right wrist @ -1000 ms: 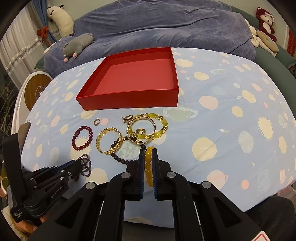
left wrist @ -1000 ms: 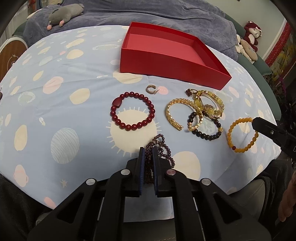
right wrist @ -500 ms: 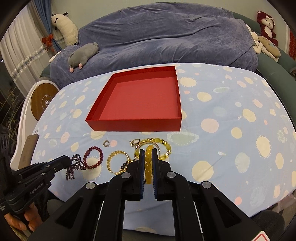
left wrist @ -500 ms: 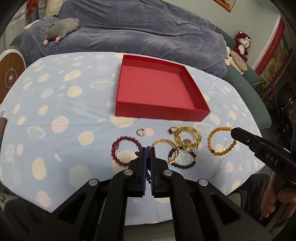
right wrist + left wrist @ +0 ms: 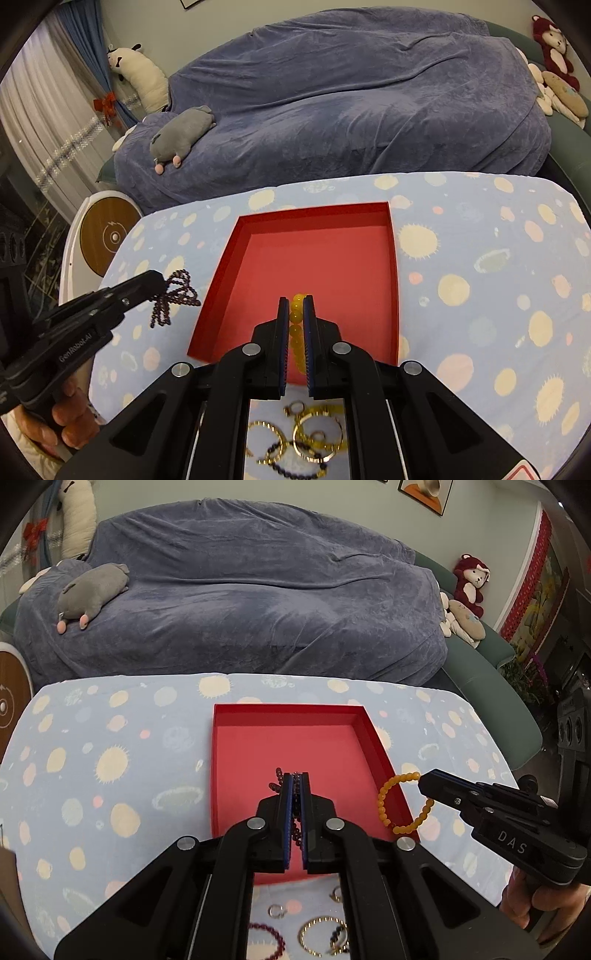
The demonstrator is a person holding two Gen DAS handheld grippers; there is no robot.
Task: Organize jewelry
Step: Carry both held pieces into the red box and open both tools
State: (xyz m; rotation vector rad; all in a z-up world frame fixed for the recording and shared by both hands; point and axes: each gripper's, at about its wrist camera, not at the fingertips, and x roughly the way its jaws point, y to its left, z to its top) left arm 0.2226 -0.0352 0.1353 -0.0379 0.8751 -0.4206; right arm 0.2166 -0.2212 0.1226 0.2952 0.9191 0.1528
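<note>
An empty red box [image 5: 295,746] [image 5: 321,258] sits on the table. My left gripper [image 5: 295,777] is shut on a dark purple bead bracelet [image 5: 277,780] and holds it above the box; it also shows in the right wrist view [image 5: 157,282] with the bracelet [image 5: 177,295] dangling. My right gripper [image 5: 295,301] is shut on a yellow bead bracelet [image 5: 297,317], held over the box's near part; in the left wrist view [image 5: 424,781] the bracelet [image 5: 391,805] hangs over the box's right wall.
A gold bangle [image 5: 317,934], a dark red bracelet [image 5: 269,941], rings and gold bracelets [image 5: 314,435] lie on the patterned tablecloth [image 5: 110,775] in front of the box. A blue-covered sofa [image 5: 240,602] with plush toys stands behind the table.
Both grippers have lifted their bracelets off the table and moved forward over the red box. The remaining jewelry now lies below and behind the fingers.
</note>
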